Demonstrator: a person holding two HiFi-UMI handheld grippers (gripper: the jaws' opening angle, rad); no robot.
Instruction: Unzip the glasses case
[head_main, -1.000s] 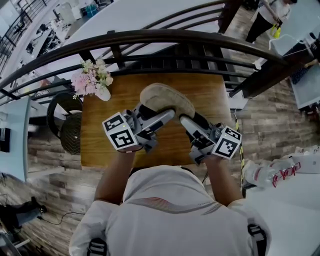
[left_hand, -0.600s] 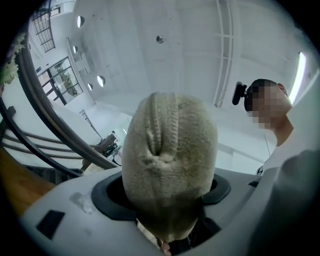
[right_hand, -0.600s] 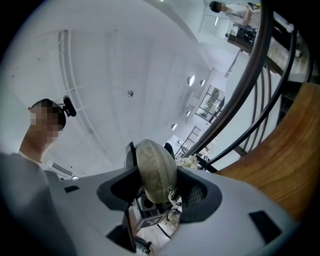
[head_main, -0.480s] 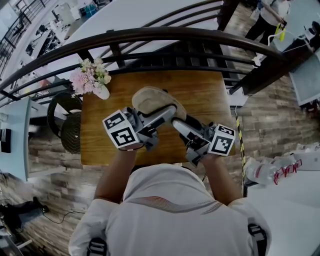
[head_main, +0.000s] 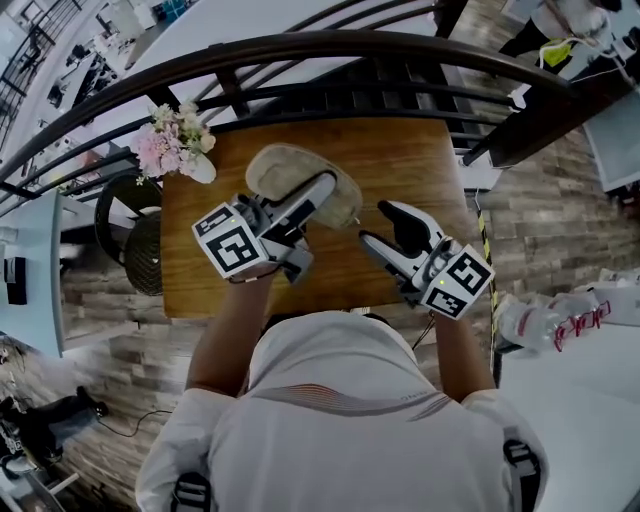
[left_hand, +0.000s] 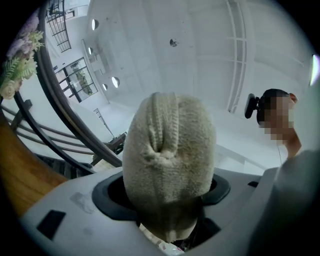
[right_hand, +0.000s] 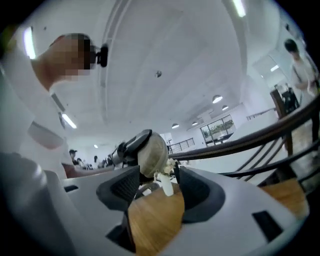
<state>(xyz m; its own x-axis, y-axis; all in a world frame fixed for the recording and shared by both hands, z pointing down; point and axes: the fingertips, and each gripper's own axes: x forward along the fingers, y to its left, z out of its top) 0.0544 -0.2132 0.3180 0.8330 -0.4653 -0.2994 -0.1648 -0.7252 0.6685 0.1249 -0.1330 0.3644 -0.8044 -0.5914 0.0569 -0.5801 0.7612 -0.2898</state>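
Open-plan office atrium, upper level: small wooden desk by curved dark railing, wood-plank floor, workstations below far left, round ceiling lights.

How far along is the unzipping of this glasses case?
Done: the left gripper is clamped on the glasses case, holding it over the table. In hand: the right gripper sits apart from the case, empty, its jaws opening. Left: no view clearly shows an opened zip or the pull, so the unzipping itself looks unfinished; the right gripper probably needs to take the pull.
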